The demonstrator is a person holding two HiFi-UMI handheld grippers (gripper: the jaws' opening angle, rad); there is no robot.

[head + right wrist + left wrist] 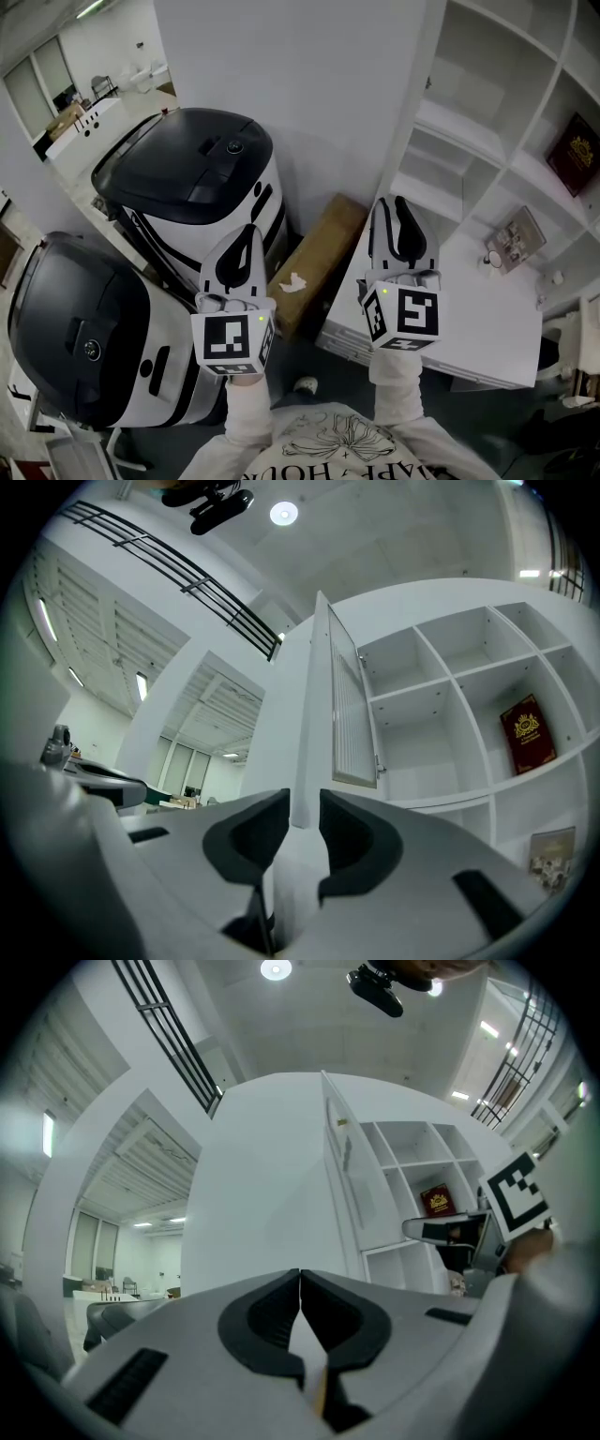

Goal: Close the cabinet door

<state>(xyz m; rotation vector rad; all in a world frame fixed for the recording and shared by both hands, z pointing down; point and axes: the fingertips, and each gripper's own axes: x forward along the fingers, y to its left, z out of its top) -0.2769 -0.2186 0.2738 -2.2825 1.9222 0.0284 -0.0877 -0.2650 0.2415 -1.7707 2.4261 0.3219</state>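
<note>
A: So, how were the claws set?

B: The right claw (305, 803) was spread a little, with nothing pinched. The left claw (300, 1274) was pressed together and empty.

A: And the cabinet door (354, 714)?

B: It stood straight ahead of the right claw, edge-on in the gap between its jaws, wide open. Whether the tips touched it, I couldn't tell.

A: What lay beyond that?

B: Right of that claw were the cabinet's (412, 752) open white compartments, with a red book (525, 733) upright in one farther right. Below and between the two claws lay a cardboard box (323, 253) on the floor. Left of the left claw stood two white machines (183, 164) with dark lids.
</note>
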